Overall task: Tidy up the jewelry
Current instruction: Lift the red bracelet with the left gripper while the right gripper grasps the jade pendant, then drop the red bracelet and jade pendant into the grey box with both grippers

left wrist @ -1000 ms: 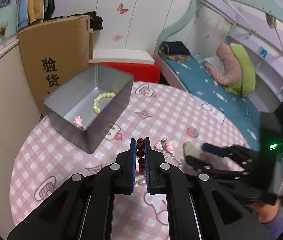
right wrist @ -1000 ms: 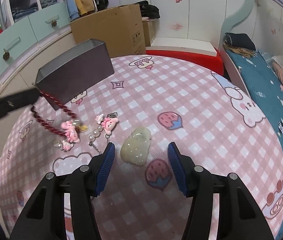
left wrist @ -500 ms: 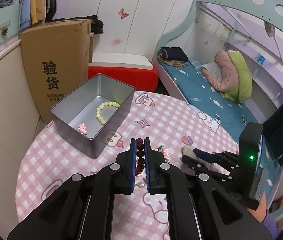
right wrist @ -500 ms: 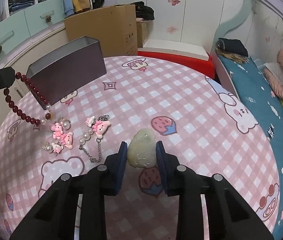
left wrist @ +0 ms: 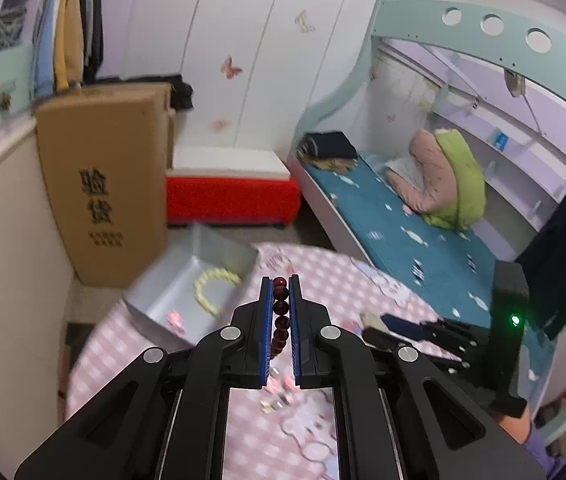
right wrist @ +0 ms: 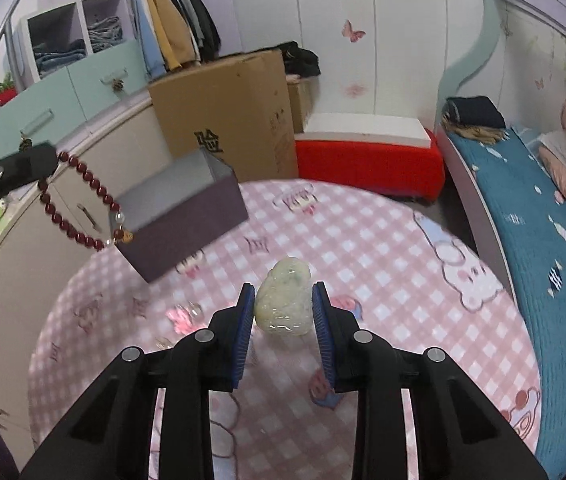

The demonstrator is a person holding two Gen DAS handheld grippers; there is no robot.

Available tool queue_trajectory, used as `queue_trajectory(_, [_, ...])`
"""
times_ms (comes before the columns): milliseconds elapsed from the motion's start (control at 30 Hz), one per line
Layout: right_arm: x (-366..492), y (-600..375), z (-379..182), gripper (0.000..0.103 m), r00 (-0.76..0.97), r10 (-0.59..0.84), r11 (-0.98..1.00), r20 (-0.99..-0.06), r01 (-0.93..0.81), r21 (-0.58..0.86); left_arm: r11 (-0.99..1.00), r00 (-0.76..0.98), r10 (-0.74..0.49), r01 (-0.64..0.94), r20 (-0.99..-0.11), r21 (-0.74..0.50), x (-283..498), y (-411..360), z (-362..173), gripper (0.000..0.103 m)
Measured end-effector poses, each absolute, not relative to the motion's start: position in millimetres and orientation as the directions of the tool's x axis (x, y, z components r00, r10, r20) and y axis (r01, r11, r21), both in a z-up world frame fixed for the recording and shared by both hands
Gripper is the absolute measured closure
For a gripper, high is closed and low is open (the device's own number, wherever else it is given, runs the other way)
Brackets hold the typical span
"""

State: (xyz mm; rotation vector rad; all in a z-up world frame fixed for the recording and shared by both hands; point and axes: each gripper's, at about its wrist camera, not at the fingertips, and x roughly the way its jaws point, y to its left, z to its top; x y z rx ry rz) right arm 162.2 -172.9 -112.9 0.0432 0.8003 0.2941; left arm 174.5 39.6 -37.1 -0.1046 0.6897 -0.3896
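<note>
Two tongs: the left tongs (left wrist: 281, 280) and the right tongs (right wrist: 283, 294)

One dark red bead bracelet (right wrist: 79, 204), hanging from the left tongs at 9 o'clock in the right wrist view

One pale green jade pendant (right wrist: 283, 304)

One metal tin (right wrist: 187, 216) on the one round counter (right wrist: 383, 264), at 10 o'clock from the pendant

Inside the tin, one pale yellow bead bracelet (left wrist: 213, 286) and one small pink charm (left wrist: 175, 317)

Loose pink charms (right wrist: 181, 316) on the counter at 8 o'clock from the pendant, too blurred to count

One cardboard box (right wrist: 227, 108), one red bench (right wrist: 367, 156), one bed (right wrist: 543, 216)
</note>
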Motion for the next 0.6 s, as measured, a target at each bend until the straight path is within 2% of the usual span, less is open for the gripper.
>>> queue_trajectory(267, [181,-140,-77,0.074,0.689,0.323,0.941,-0.649,-0.304,0.147,0.946,0.73,-0.323,0.246,-0.602,-0.209,215,67,-24,0.095])
queue_trajectory(600, [225,-82,-70,0.074,0.649,0.386,0.911,-0.655,-0.382,0.159,0.958,0.627,-0.285,0.173,-0.725,-0.228,268,85,-93,0.095])
